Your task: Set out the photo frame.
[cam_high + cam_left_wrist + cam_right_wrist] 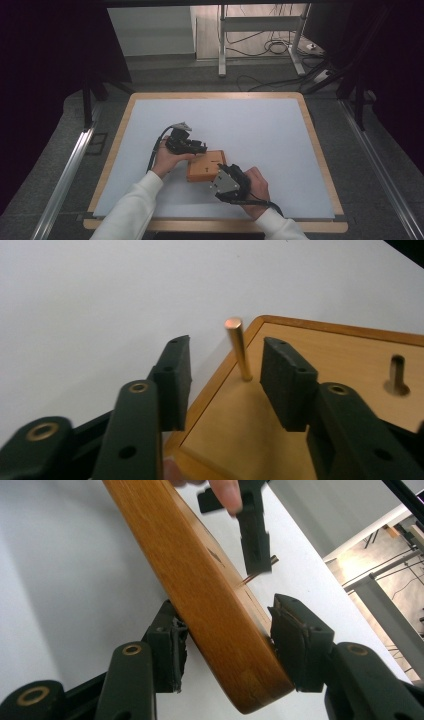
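Gripping the wooden block (210, 610) by its near edge, right gripper (225, 635) clamped on it. Left gripper (225, 375) open, jaws either side of the brass pin (238, 347) standing upright in the block, not touching.

A wooden block (206, 166) lies on the table (260, 130), low and a little left of centre in the high view. The left gripper (192, 145) sits at the block's upper left edge, the right gripper (226, 180) at its lower right corner. In the left gripper view a pin (238, 347) stands upright in the block near its corner, between the two jaws and touching neither; a slot (397, 375) lies at the right of that frame. In the right gripper view the block's edge (210, 605) runs between the jaws, both pressing on it.
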### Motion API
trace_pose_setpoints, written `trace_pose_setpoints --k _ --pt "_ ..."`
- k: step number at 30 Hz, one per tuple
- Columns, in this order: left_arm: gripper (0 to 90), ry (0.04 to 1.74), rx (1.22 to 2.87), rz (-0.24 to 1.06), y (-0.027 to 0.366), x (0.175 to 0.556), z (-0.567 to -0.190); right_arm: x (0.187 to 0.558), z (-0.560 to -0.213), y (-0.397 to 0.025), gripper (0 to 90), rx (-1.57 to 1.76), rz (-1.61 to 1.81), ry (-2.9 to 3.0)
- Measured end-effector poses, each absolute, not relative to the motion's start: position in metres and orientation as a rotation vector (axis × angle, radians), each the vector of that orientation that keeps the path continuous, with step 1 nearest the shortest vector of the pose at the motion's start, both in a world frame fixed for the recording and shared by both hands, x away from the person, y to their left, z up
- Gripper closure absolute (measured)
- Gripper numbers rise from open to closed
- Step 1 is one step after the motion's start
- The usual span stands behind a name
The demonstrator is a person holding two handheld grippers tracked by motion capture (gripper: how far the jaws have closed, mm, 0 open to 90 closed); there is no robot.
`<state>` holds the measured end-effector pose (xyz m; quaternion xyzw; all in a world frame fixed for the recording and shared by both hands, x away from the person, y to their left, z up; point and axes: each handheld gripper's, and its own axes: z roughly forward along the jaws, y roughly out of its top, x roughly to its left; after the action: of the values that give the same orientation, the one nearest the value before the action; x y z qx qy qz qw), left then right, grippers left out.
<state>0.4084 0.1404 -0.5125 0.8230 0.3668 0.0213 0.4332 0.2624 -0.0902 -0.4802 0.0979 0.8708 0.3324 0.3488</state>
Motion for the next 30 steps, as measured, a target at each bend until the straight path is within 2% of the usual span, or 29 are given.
trace_pose_setpoints --k 8,20,30 --pt "38.5 0.949 2.037 0.18 0.176 0.377 -0.508 0.265 -0.477 -0.09 50.8 0.253 0.86 2.273" --pt "34.6 1.032 2.016 0.15 0.205 0.36 -0.526 0.275 -0.465 -0.089 52.7 0.253 0.855 2.325" --pt "34.0 1.025 2.007 0.166 0.213 0.35 -0.523 0.292 -0.449 -0.086 55.2 0.249 0.861 2.388"
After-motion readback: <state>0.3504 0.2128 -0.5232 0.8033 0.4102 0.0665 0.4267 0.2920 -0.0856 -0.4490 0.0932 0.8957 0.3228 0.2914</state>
